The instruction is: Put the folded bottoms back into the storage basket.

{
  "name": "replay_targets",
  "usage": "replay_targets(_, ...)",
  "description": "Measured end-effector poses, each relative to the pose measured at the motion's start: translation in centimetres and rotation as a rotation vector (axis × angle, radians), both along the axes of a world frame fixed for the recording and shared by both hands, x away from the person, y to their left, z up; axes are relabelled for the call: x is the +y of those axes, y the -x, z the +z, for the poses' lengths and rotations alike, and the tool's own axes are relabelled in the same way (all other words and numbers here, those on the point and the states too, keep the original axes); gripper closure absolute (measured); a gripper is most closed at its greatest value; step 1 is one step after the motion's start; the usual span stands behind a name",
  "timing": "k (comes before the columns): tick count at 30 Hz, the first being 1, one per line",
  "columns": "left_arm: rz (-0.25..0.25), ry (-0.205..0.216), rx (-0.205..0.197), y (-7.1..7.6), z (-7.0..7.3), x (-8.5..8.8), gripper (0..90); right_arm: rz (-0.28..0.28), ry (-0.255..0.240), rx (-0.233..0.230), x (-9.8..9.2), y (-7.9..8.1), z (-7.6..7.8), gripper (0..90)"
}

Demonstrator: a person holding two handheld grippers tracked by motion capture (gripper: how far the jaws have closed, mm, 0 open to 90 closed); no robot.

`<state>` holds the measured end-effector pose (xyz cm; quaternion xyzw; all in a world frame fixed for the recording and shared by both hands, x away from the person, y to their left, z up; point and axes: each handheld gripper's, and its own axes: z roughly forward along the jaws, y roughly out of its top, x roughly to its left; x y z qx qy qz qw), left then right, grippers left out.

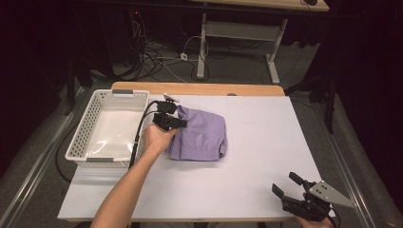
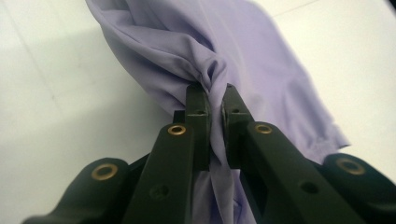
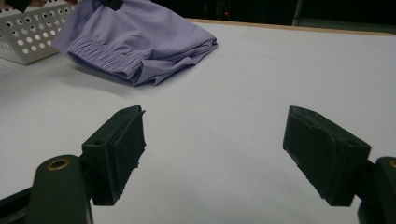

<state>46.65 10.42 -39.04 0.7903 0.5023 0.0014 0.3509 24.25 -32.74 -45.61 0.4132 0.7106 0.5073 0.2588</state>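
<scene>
The folded purple garment [image 1: 199, 134] lies on the counter [image 1: 266, 142], just right of the white basket [image 1: 83, 128] and touching or nearly touching its right wall; I cannot tell which from the high view. Its elastic waistband edge faces the near side, as I see it in the right gripper view [image 3: 135, 44].

My left gripper [image 1: 177, 118] sits at the garment's upper left corner. In the left gripper view [image 2: 215, 100] its fingers [image 2: 198, 107] are pinched narrow on a gathered fold of the purple fabric [image 2: 210, 70], cloth bunched tight between them and running down past the pads. That corner of the cloth is raised off the counter; the rest rests flat.

Basket: white plastic, perforated walls, grey handle strips at the near and far ends. I see nothing lying in it; the bare floor shows a glare. Its wall appears at the top left of the right gripper view [image 3: 28, 35].

My right gripper [image 1: 291, 187] is at the near right corner of the counter, well apart from the garment. Its fingers [image 3: 119, 149] stand wide with bare counter between them.
</scene>
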Motion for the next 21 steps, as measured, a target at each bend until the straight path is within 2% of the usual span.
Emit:
replay_targets(11, -0.084, 0.037, -0.082, 1.3, 3.5, -1.3, 82.8, 0.000, 0.000, -0.003, 0.0, 0.0, 0.0, 21.8)
replay_targets(17, -0.097, 0.066, -0.110, 1.8, 5.0, -1.0, 82.8, 0.001, -0.002, 0.000, -0.1, 0.0, 0.0, 21.8)
replay_targets(21, -0.104, 0.070, -0.127, 2.2, 5.9, -0.7, 82.9, 0.002, -0.003, -0.004, -0.1, 0.0, 0.0, 21.8)
